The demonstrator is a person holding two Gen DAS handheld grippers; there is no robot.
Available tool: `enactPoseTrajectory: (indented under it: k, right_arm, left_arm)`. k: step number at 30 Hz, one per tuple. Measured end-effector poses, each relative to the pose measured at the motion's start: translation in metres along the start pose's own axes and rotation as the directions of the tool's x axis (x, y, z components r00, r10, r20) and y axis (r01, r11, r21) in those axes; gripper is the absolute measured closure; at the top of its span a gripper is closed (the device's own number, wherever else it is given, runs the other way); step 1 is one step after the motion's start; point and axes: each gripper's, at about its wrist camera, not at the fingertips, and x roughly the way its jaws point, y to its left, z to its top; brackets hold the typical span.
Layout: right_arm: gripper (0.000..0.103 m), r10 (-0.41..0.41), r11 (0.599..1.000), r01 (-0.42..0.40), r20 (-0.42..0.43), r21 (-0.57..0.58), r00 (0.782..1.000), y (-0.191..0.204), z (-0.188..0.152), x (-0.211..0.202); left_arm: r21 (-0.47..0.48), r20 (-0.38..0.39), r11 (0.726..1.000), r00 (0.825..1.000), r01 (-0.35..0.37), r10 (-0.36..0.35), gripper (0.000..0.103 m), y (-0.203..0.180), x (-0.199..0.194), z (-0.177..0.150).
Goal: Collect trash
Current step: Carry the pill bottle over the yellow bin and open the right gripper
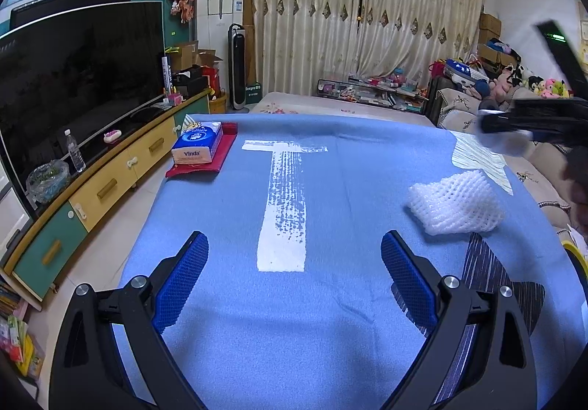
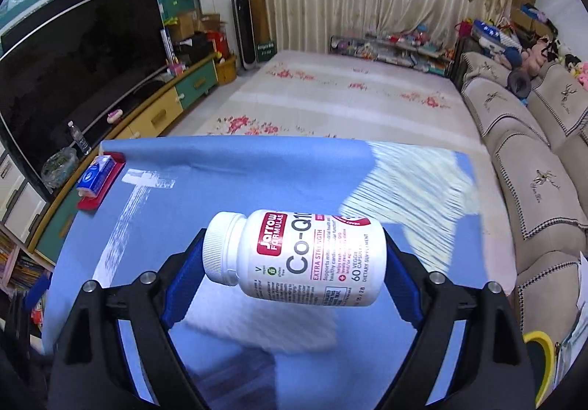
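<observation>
Here, two fisheye views look out along hand-held grippers over a tabletop [image 1: 228, 336] covered in soft blue felt-like cloth, printed with a worn white letter T [image 1: 283, 204].

In the left wrist view, the left gripper [image 1: 294, 277] fills the bottom of the frame. Its black arms end in blue, mesh-textured pads, and its jaws stand wide apart with only bare cloth between them. At the right of the frame lies a white foam net sleeve [image 1: 455, 204], puffy and honeycombed, flat on the cloth. At the upper left of the cloth sits a soft blue and white pack of tissues [image 1: 198, 147] on a red mat [image 1: 220, 156]. At the far right edge the right gripper appears as a dark blur.

In the right wrist view, the right gripper [image 2: 294, 263] shows its black arms at the bottom of the frame. Its jaws are spread wide yet clamp a white plastic supplement bottle [image 2: 297, 255] lengthwise, one blue pad against the ribbed cap, the other against the base. The smooth, round bottle lies sideways at the centre of the frame, lifted above the cloth, with a red and grey label. Beneath it the foam net is a white smear.
</observation>
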Motion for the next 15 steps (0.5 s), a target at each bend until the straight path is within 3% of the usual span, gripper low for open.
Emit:
enactPoseTrajectory:
  k: [9,15]
  right_arm:
    - [0.021,-0.056,0.995,0.052,0.038,0.08,0.998,-0.075,-0.081,-0.075]
    - [0.021,-0.172,0.958,0.161,0.027,0.239,0.985,-0.152,-0.145,-0.115]
  left_arm:
    - [0.011,0.007,1.0,1.0,-0.007,0.007,0.009,-0.002,-0.005,-0.002]
    - [0.024,0.016,1.0,1.0,-0.01,0.01,0.009,-0.003,-0.007,-0.001]
